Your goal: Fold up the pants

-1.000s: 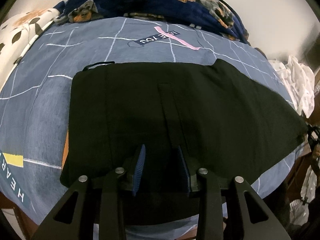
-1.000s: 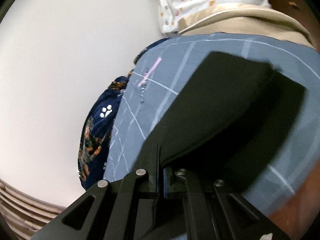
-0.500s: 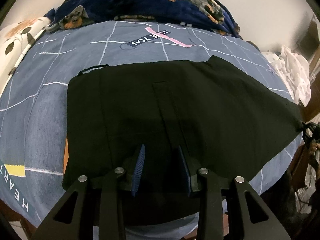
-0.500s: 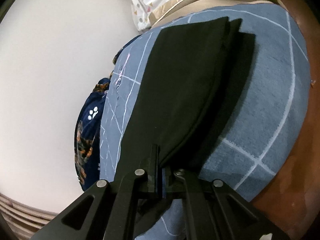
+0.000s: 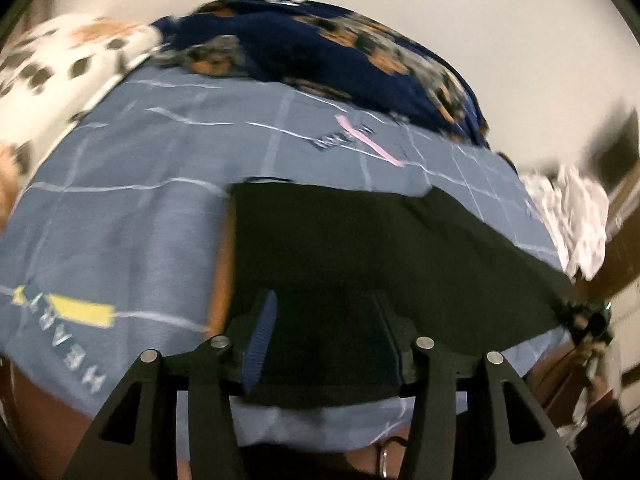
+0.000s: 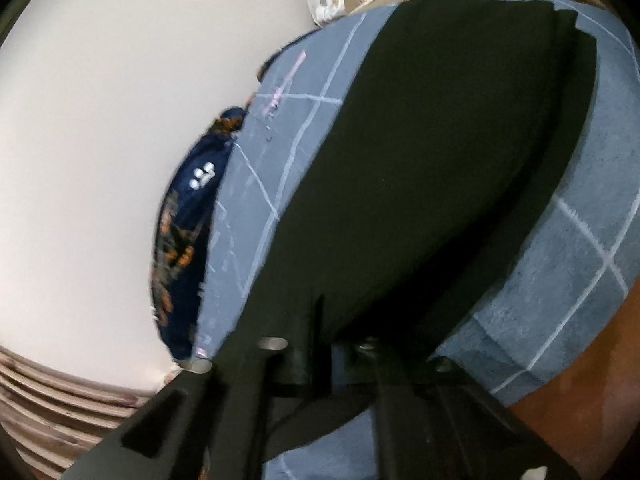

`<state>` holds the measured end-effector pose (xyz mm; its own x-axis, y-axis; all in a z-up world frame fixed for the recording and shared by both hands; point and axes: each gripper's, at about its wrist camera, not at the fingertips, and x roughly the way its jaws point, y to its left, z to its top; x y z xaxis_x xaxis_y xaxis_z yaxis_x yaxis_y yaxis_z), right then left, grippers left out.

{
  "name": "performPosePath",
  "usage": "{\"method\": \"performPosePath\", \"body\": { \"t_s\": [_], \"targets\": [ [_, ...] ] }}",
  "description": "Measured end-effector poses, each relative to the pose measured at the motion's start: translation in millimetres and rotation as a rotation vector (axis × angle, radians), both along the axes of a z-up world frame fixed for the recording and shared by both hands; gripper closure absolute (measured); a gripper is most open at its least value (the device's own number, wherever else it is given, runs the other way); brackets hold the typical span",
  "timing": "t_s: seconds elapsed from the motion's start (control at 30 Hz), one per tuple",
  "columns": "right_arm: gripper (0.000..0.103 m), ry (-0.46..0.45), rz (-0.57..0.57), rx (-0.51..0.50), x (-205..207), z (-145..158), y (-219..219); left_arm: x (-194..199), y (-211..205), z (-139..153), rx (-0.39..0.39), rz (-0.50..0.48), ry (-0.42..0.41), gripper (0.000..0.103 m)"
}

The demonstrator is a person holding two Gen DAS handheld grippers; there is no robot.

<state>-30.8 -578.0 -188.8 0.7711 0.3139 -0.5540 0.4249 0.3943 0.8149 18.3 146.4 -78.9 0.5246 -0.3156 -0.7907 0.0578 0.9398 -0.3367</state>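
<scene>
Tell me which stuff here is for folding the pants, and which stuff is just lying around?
For the job:
- black pants
- left tool, jaws just opened wider, nothing pinched between them
- right tool, shut on the pants' edge
- blue bedsheet they lie on

Just lying around:
- navy dog-print blanket
- white spotted bedding
- white patterned cloth

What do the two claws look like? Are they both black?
Yes, mostly. The left claw has black angular arms with triangle-shaped cut-outs and round silver bolts, and a ridged blue pad on a finger. The right claw is the same black frame with silver bolts, but it is blurred and its pads do not show. No cables, sleeves or hands are in view.
</scene>
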Motion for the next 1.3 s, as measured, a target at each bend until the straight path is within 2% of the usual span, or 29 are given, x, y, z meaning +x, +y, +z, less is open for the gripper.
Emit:
{"method": "performPosePath", "body": {
  "t_s": [0.13, 0.23, 0.3, 0.37, 0.47, 0.57, 0.63, 0.73, 0.8, 0.9, 1.0, 1.1, 1.2, 1.27, 1.3],
  "targets": [
    [0.100, 0.011, -0.040, 0.024, -6.5, -11.7, 0.1, -15.0, 28.9, -7.5, 0.025, -0.021, 0.092, 0.054],
    [0.100, 0.021, -0.033, -0.021, -5.0, -6.0, 4.9, -24.4, 31.6, -22.4, -0.024, -0.066, 0.168, 0.054],
    [0.100, 0.023, -0.033, -0.018, -4.9, -6.3, 4.8, -27.8, 27.0, -35.7, -0.032, -0.080, 0.213, 0.054],
    [0.100, 0.018, -0.037, 0.003, -6.3, -8.5, 3.3, -27.6, 25.8, -41.8, -0.045, -0.077, 0.223, 0.054],
    [0.100, 0.014, -0.041, 0.024, -8.3, -10.2, 2.6, -23.6, 25.3, -45.1, -0.106, -0.062, 0.206, 0.054],
    [0.100, 0.019, -0.036, 0.018, -8.6, -8.8, 3.8, -11.5, 24.3, -56.5, -0.157, -0.054, 0.250, 0.054],
    [0.100, 0.019, -0.039, 0.021, -8.4, -8.7, 3.5, -3.3, 20.3, -64.3, -0.153, -0.056, 0.280, 0.054],
    [0.100, 0.020, -0.040, 0.016, -8.4, -8.3, 3.7, -0.4, 10.6, -62.0, -0.081, -0.087, 0.271, 0.064],
    [0.100, 0.019, -0.042, 0.017, -8.4, -8.8, 3.7, 2.0, 9.4, -57.7, -0.089, -0.076, 0.274, 0.073],
    [0.100, 0.021, -0.040, 0.013, -8.3, -8.8, 3.7, 5.4, 10.1, -35.6, -0.099, -0.043, 0.227, 0.077],
    [0.100, 0.023, -0.039, 0.010, -7.6, -8.8, 3.8, 12.4, 3.3, -4.7, -0.066, -0.041, 0.149, 0.079],
    [0.100, 0.023, -0.039, 0.012, -7.9, -9.1, 4.1, 27.3, 0.2, 9.4, -0.020, -0.028, 0.116, 0.079],
    [0.099, 0.018, -0.033, 0.026, -9.6, -9.2, 6.8, 36.7, 8.5, 11.7, 0.037, 0.011, 0.089, 0.079],
    [0.099, 0.013, -0.026, 0.038, -12.0, -10.6, 10.3, 35.8, 13.6, 2.9, 0.102, 0.026, 0.092, 0.085],
    [0.100, 0.013, -0.024, 0.040, -13.0, -11.3, 12.1, 35.1, 24.2, -13.1, 0.060, 0.033, 0.149, 0.085]
  ]
}}
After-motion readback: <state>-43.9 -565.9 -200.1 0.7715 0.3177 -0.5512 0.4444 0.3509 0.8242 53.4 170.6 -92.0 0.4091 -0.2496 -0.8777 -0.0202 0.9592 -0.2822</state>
